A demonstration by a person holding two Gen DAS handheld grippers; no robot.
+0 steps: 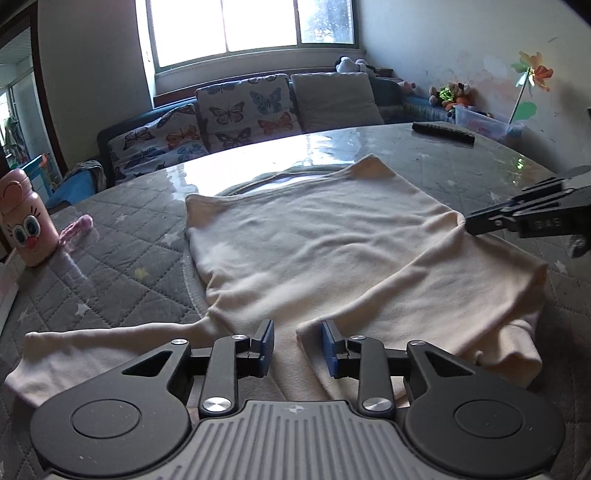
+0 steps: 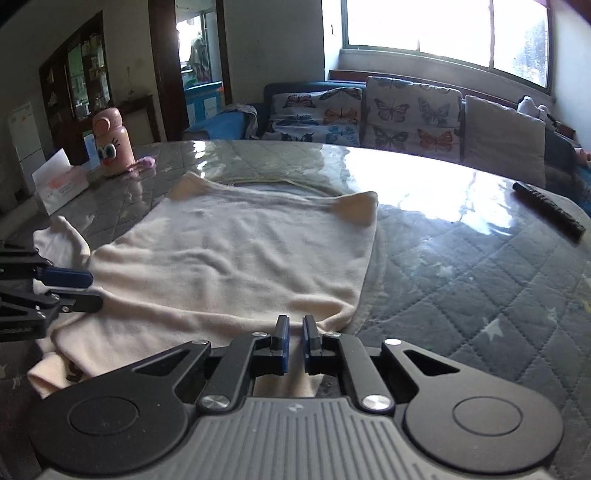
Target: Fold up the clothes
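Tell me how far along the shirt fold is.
Early. The cream shirt lies flat on the table, with one sleeve already folded across. The left gripper is open over it; the right gripper is nearly closed at its edge. Other sleeve and body folds remain.

Daylight floods in from the window (image 1: 251, 26) far beyond the jaws, blown out to white. It throws strong glare across the glossy table (image 1: 236, 166) ahead, while the room's corners stay dim. Fisheye bending curves the edges; focus is fairly sharp throughout.
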